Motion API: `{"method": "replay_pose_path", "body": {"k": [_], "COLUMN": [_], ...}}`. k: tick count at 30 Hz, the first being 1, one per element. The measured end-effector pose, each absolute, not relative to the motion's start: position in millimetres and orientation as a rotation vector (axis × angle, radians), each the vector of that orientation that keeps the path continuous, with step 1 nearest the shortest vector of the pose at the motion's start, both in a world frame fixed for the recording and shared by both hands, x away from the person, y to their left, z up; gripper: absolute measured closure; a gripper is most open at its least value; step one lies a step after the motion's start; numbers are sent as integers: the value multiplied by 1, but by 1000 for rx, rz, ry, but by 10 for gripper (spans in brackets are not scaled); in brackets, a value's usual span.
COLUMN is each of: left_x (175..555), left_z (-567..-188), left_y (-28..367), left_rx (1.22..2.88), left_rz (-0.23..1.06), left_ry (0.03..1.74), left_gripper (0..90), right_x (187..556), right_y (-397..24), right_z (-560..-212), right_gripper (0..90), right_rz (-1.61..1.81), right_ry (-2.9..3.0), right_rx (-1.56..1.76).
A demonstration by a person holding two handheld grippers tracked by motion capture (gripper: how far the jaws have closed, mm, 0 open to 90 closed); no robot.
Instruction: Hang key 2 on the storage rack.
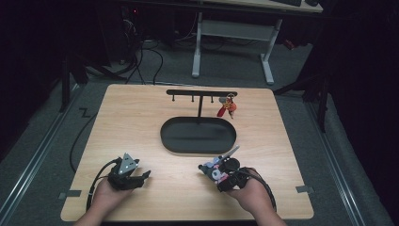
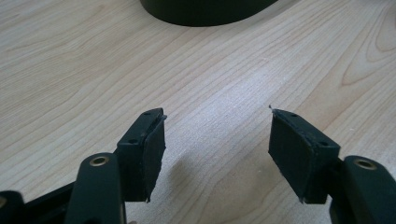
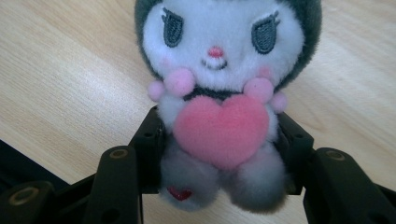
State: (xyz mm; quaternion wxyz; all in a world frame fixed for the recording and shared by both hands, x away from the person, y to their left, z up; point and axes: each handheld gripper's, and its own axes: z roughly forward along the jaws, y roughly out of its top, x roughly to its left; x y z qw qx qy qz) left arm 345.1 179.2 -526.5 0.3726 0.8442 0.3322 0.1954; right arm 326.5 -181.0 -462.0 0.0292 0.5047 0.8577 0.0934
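Taking the black oval tray at the table's middle as the landmark: the left gripper rests near the front edge, left of and nearer the person than the tray, its jaws spread wide with nothing between them and bare wood ahead. The right gripper sits just in front of the tray's right end, jaws closed on the lower body of a plush toy holding a pink heart. Behind the tray a hook rack carries a red keychain at its right end. The soft toy could likely slip or twist if squeezed loosely. Open tabletop lies both sides of the tray.
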Motion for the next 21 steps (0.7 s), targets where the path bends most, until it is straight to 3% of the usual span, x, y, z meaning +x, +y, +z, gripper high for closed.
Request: {"method": "replay_pose_path", "body": {"k": [21], "left_x": [345], "left_z": [-527], "left_y": [179], "left_rx": [2168], "left_rz": [499], "left_ry": [847], "left_gripper": [363], "right_x": [352], "right_y": [-198], "right_z": [-412], "right_gripper": [488], "right_rz": [310], "right_ry": [2588], "right_rx": [1588]}}
